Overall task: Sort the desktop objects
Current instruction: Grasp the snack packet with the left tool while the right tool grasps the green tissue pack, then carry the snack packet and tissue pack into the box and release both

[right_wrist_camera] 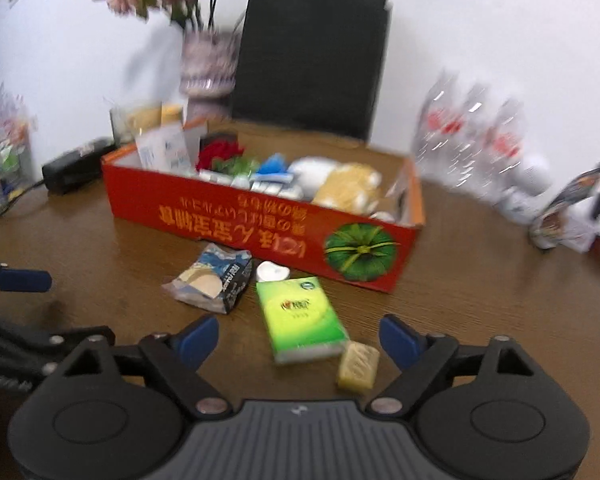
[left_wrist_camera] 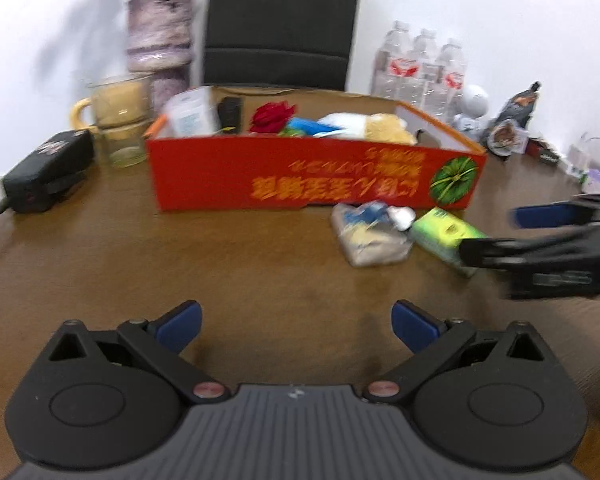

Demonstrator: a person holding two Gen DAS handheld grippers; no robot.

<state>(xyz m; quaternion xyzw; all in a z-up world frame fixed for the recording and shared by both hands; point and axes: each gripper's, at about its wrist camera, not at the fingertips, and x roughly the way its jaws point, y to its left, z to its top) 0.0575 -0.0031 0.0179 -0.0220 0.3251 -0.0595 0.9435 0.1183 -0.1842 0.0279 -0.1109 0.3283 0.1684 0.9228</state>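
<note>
— Left wrist view?
— Left gripper (left_wrist_camera: 296,326) spread, empty, low centre. Red box (left_wrist_camera: 312,178) mid-frame, orange writing upside down, blurred. Brown wooden table (left_wrist_camera: 140,260), white wall.

— Right wrist view?
— Right gripper (right_wrist_camera: 299,340) spread, empty; green tissue pack (right_wrist_camera: 300,318) centre, label unreadable.

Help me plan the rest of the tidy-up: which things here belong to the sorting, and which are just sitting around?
Belong to the job:
- red cardboard box, already part filled
- green tissue pack
- blue and tan snack packet
- small yellow wrapped block
- small white round thing

Just lying about:
- purple flower vase
- clear water bottles
- black charger brick
- yellow mug
</note>
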